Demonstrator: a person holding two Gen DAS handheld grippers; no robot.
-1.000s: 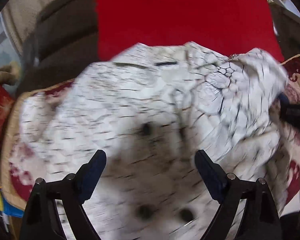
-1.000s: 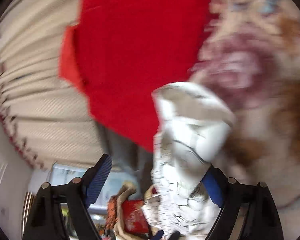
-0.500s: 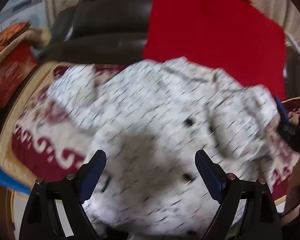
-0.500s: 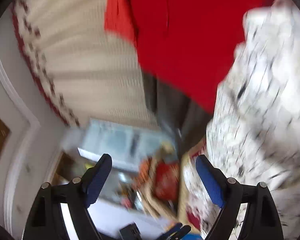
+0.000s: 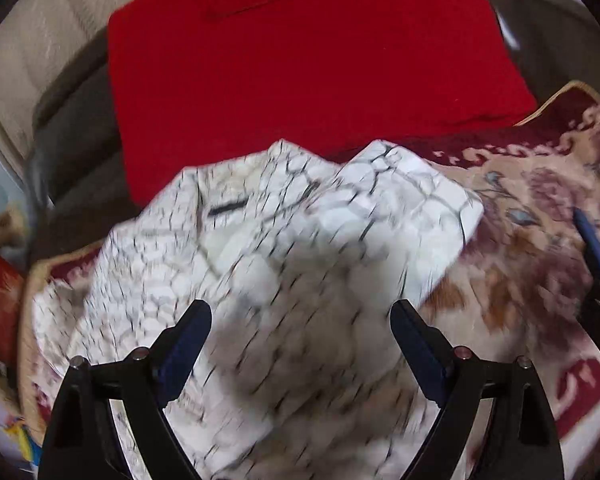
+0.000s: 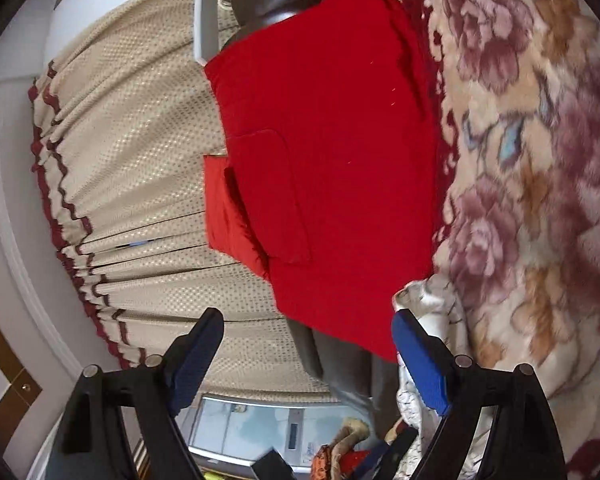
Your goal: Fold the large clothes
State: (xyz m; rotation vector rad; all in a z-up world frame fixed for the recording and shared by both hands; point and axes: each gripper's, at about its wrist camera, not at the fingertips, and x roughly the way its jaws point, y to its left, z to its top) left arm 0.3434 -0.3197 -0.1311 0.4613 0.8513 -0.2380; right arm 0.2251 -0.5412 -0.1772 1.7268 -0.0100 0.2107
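Hovering left gripper (image 5: 300, 346): its jaws stood wide apart above the garment, with nothing pinched between the blue pads.
Right gripper (image 6: 308, 354): its jaws also gaped, empty; the right-hand pad (image 6: 420, 364) sat just beside an edge of the garment, and whether it touched I could not tell.
Garment (image 5: 268, 280): a white shirt (image 6: 428, 308) with a black cracked-line print lay crumpled on the floral blanket, two pointed folds raised at its far edge, a dark slit showing near its upper left. Motion blur smeared the part nearest the left gripper.
Floral blanket (image 5: 540, 248): beige with maroon roses and a dark red border, it spread out from under the garment towards the right (image 6: 540, 160).
Red cushion (image 5: 312, 60): it stood just beyond the garment's far edge, against a dark sofa back (image 5: 76, 120); a pocket-like patch showed on it in the right wrist view (image 6: 332, 160).
Curtain (image 6: 140, 160): beige, gathered, with a maroon trim, it hung behind the red cushion.
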